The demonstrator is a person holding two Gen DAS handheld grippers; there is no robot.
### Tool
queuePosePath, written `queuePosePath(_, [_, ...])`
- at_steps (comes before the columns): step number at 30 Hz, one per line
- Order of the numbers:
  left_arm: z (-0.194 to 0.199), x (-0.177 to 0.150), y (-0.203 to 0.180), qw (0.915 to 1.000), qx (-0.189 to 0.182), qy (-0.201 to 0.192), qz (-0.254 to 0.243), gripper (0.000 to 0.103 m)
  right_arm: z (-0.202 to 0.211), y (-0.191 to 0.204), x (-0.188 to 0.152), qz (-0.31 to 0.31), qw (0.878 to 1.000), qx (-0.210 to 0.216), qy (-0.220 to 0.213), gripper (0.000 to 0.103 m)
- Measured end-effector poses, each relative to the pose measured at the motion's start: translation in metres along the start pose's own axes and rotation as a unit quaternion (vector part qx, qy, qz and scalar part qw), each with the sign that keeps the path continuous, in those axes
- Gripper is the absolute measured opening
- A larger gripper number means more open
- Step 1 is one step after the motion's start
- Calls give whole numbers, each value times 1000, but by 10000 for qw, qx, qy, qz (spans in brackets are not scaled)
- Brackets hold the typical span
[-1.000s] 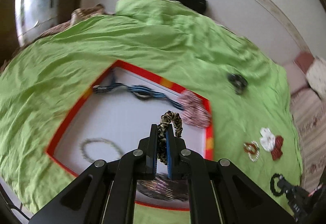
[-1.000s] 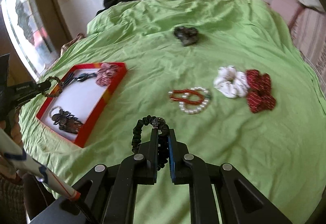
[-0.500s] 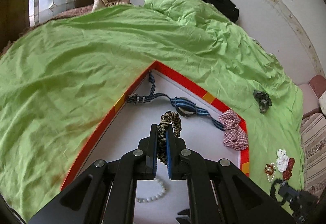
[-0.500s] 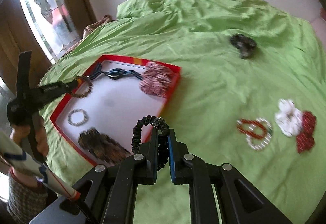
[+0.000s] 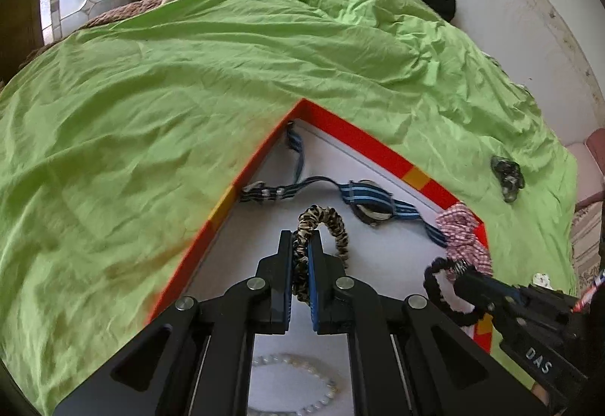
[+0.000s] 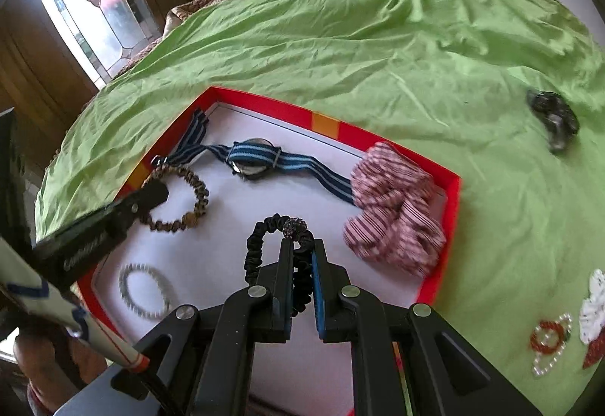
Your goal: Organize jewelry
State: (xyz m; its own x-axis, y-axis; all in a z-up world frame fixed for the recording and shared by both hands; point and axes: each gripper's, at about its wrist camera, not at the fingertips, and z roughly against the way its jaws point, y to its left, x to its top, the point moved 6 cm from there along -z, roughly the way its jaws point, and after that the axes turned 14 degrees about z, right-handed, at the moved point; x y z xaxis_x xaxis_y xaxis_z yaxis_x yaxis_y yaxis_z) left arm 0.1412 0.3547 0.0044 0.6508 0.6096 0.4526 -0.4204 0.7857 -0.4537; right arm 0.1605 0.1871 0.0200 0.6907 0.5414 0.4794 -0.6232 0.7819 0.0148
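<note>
We are in the dropping-off step of tidying the jewelry: both tongs hang over the shallow red-rimmed box with a white floor point(image 6: 452, 189) that lies on the bed's wrinkled lime-green sheet point(image 6: 340, 49). Our left tongs point(image 5: 300, 261) are clamped on a leopard-print fabric hair band point(image 5: 332, 223), whose free loop arches above the box's white floor near the corner where the blue-striped fabric watch strap point(image 5: 363, 196) lies. Our right tongs point(image 6: 302, 264) are clamped on a black ruched hair band with a sparkly dark bead point(image 6: 295, 227), held over the middle of the box, between the red-and-white striped scrunchie point(image 6: 393, 223) and the pale beaded bracelet point(image 6: 145, 289) already inside. Next, we judge, each pair needs lowering to a bare patch of white floor and opening so the bands fall clear of the pieces already there; the stretchy fabric may cling to the pads. Both tongs point steeply downward and forward, the left one reaching in from the left edge of the box in the right wrist view. Outside on the sheet wait a dark grey crumpled hair tie point(image 6: 554, 117), a red and pearl bead bracelet pair point(image 6: 548, 344) and a white scrunchie point(image 6: 593, 306).
</note>
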Motion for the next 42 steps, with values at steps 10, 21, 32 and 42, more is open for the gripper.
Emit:
queuePosePath(10, [-9, 6, 16, 9991, -56, 156, 384, 7, -26, 5, 14, -18, 9999, 39, 122, 11])
queuePosePath(21, [-3, 8, 15, 9984, -266, 75, 494, 20, -23, 4, 17, -16, 10000, -49, 11, 44])
queuePosePath(32, [13, 5, 12, 9990, -169, -323, 257, 45, 19, -2, 2, 53, 9995, -214, -220, 46])
queuePosePath(42, [27, -10, 20, 9986, 48, -474, 214, 45, 68, -35, -55, -188, 9981, -502, -306, 50])
